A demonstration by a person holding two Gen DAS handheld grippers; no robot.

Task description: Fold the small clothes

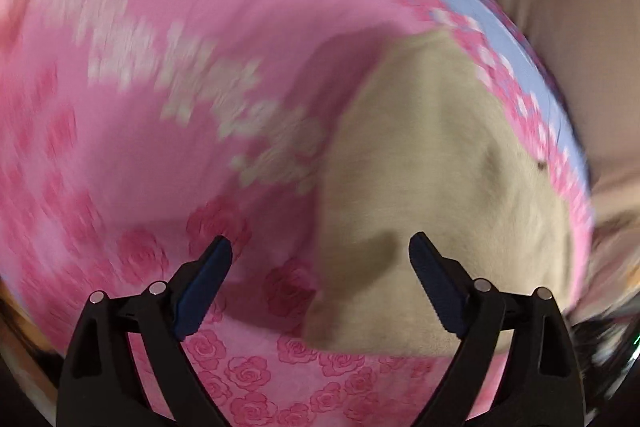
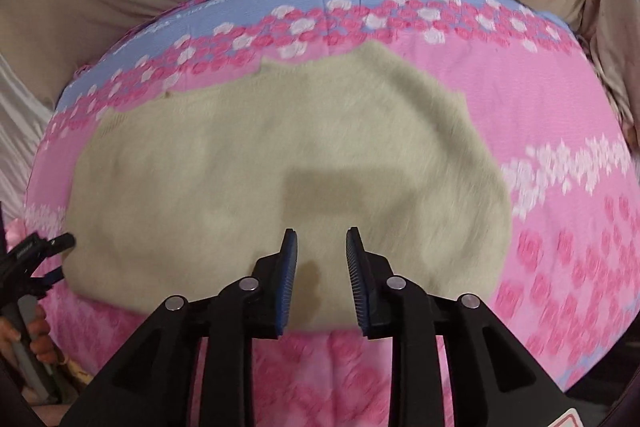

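Right, our beige garment (image 2: 280,163) lies flat on the pink floral cloth (image 2: 560,115); our right gripper (image 2: 321,247) hovers over its near hem, empty, jaws parted, left gripper (image 1: 320,251) spread wide, likely lining up a fold.

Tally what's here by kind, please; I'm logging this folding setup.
Beige garment: 1
Pink rose-print sheet: 1
Tongs: 2, left tongs open, right tongs open
Total: 4
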